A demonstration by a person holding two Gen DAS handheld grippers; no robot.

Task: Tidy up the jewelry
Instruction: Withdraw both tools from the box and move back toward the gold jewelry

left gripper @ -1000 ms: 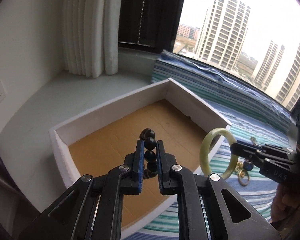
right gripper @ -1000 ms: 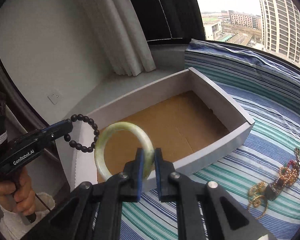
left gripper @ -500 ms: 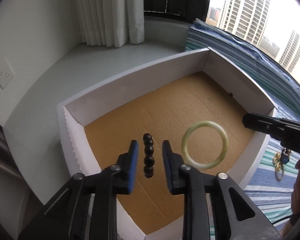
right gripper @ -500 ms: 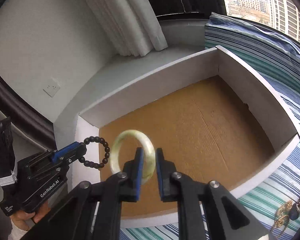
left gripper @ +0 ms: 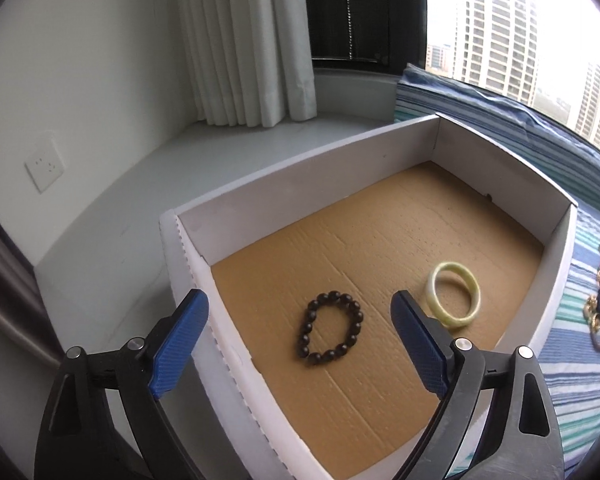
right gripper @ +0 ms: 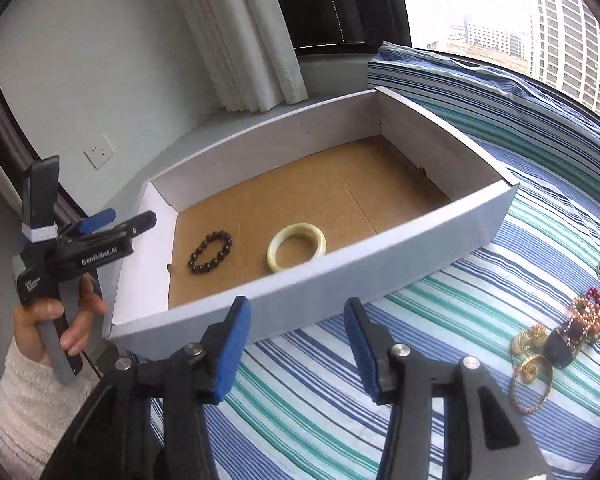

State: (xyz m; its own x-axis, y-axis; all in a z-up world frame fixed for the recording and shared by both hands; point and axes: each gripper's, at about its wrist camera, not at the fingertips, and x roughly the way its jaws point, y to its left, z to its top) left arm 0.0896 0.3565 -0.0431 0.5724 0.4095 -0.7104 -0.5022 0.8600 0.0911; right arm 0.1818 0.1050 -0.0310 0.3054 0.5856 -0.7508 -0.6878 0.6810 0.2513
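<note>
**Two pieces in the box, a small heap still outside**

The white box point(right gripper: 380, 256) with a brown cardboard floor stands on the striped cloth point(right gripper: 340, 380), and it already holds two pieces of jewelry. It seems the task is partly done: the rest of the jewelry point(right gripper: 556, 340), a tangle of gold chains, coloured beads and a dark piece, lies on the cloth to the right of the box, well apart from it.

The left gripper point(left gripper: 300, 340) hovers over the near left corner of the box with its jaws spread wide and nothing between them. The right gripper point(right gripper: 296, 344) is also wide open and empty, above the cloth just near the front wall.

The jade bangle point(right gripper: 296, 246) is pale green, smooth and thick, and lies flat near the front wall. The bead bracelet point(right gripper: 210, 257) is a loop of dark round beads, flat on the floor to the left of the bangle, not touching it.
</note>
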